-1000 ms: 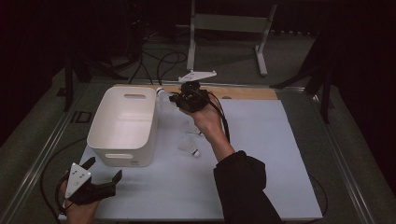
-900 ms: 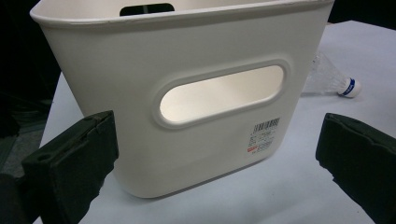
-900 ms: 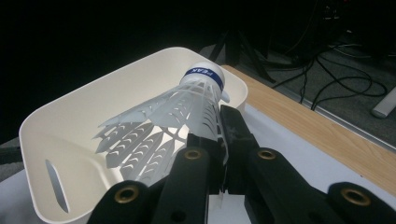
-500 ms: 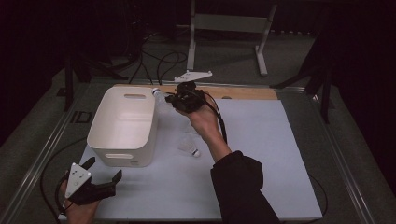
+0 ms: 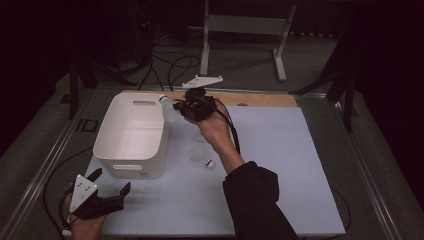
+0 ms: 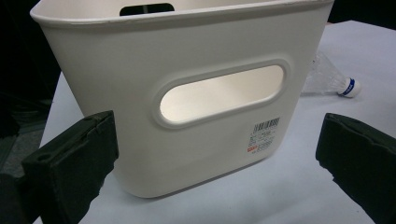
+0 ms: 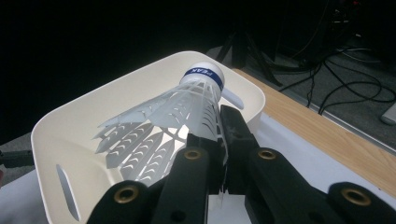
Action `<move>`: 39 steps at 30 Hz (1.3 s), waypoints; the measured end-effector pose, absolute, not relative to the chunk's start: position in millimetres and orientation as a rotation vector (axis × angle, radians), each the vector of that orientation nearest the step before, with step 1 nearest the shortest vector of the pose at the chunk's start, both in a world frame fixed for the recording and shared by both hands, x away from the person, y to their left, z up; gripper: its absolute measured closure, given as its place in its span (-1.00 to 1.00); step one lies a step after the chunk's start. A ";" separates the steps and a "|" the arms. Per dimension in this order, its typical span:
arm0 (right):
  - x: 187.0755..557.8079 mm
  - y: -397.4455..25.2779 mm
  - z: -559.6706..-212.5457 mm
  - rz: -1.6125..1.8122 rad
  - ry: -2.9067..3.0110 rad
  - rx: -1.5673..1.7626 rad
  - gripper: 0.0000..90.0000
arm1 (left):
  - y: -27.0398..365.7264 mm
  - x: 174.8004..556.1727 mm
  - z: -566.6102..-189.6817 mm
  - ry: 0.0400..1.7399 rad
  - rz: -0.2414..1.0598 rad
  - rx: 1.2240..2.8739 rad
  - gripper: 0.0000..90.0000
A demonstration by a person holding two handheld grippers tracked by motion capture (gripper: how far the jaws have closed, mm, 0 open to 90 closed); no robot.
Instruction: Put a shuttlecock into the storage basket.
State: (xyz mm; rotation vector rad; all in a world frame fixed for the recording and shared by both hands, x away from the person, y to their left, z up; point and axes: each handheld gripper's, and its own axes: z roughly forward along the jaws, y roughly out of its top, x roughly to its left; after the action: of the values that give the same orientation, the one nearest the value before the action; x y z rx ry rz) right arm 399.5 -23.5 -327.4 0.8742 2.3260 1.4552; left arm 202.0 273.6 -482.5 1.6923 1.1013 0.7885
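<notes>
The right gripper pinched a white plastic shuttlecock by its skirt, the jaws pressed together on it, and held it over the far right rim of the white plastic bin, cork tip towards the bin. The left gripper rested at the near left of the mat, jaws spread, facing the bin's handle slot. A second shuttlecock lay on the mat just right of the bin.
</notes>
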 end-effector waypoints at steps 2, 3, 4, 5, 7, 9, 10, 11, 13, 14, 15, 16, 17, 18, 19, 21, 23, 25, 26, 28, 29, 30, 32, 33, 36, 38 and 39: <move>399.5 -23.0 -327.3 1.454 2.328 0.872 0.97 | 273.6 202.0 -482.5 1.101 0.789 1.693 -1.00; 399.4 -22.2 -327.4 1.454 2.327 0.874 0.97 | 273.6 202.0 -482.5 1.101 0.789 1.693 -1.00; 399.1 -21.2 -327.6 1.457 2.327 0.876 0.97 | 273.5 202.0 -482.5 1.101 0.788 1.692 -1.00; 399.3 -20.8 -327.7 1.458 2.328 0.870 0.97 | 273.4 202.0 -482.5 1.101 0.788 1.692 -1.00; 399.2 -19.6 -328.0 1.457 2.332 0.869 0.97 | 273.4 202.1 -482.6 1.102 0.787 1.693 -1.00; 399.5 -17.8 -328.3 1.458 2.344 0.865 0.97 | 273.5 202.1 -482.6 1.102 0.787 1.693 -1.00; 399.5 -17.8 -328.3 1.458 2.344 0.865 0.97 | 273.5 202.1 -482.6 1.101 0.788 1.693 -1.00; 399.4 -16.8 -328.7 1.460 2.343 0.864 0.97 | 273.6 202.1 -482.5 1.101 0.788 1.692 -1.00; 399.3 -15.4 -329.3 1.461 2.346 0.861 0.97 | 273.9 202.0 -482.5 1.102 0.789 1.691 -1.00; 398.6 -13.8 -329.4 1.461 2.345 0.869 0.97 | 273.9 202.0 -482.5 1.102 0.789 1.691 -1.00; 398.7 -13.5 -329.5 1.459 2.345 0.863 0.97 | 273.8 202.0 -482.5 1.102 0.789 1.691 -1.00; 398.5 -12.8 -329.3 1.458 2.346 0.860 0.97 | 273.7 202.0 -482.5 1.103 0.789 1.690 -1.00; 398.4 -12.4 -329.1 1.458 2.349 0.859 0.97 | 273.7 202.0 -482.5 1.101 0.789 1.691 -1.00; 397.9 -10.8 -328.6 1.456 2.350 0.854 0.97 | 273.7 202.1 -482.5 1.102 0.788 1.691 -1.00; 397.9 -10.8 -328.6 1.456 2.350 0.854 0.97 | 273.7 202.0 -482.5 1.101 0.787 1.693 -1.00; 397.5 -9.0 -328.3 1.459 2.352 0.849 0.97 | 273.5 201.9 -482.5 1.101 0.787 1.692 -1.00; 396.9 -7.3 -328.1 1.456 2.356 0.843 0.97 | 273.4 202.0 -482.5 1.101 0.787 1.692 -1.00; 396.2 -5.0 -328.3 1.460 2.358 0.839 0.97 | 273.4 201.9 -482.5 1.101 0.788 1.692 -1.00; 395.8 -3.9 -328.4 1.458 2.358 0.841 0.97 | 273.5 201.8 -482.4 1.101 0.788 1.691 -1.00; 395.3 -1.7 -328.5 1.461 2.366 0.835 0.97 | 273.6 201.8 -482.4 1.102 0.788 1.688 -1.00; 395.1 -0.7 -328.8 1.458 2.363 0.830 0.97 | 273.6 201.8 -482.5 1.102 0.788 1.688 -1.00; 394.8 0.3 -328.9 1.460 2.367 0.826 0.97 | 273.6 201.8 -482.5 1.102 0.788 1.688 -1.00; 394.5 1.9 -329.0 1.460 2.367 0.827 0.97 | 273.6 201.8 -482.5 1.102 0.788 1.689 -1.00; 394.3 2.7 -329.0 1.459 2.367 0.829 0.97 | 273.6 201.8 -482.5 1.102 0.788 1.689 -1.00; 394.1 5.3 -329.4 1.461 2.371 0.824 0.97 | 274.1 201.6 -482.3 1.102 0.787 1.689 -1.00; 393.7 7.2 -329.8 1.461 2.374 0.822 0.97 | 274.1 201.7 -482.3 1.102 0.788 1.689 -1.00; 393.8 7.5 -330.0 1.460 2.379 0.812 0.97 | 274.1 201.6 -482.3 1.103 0.788 1.689 -1.00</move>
State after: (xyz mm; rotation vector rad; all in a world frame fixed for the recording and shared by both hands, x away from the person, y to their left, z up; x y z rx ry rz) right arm 393.8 7.5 -330.0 0.8124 2.3785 1.4603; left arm 201.6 274.1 -482.3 1.6887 1.1026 0.7878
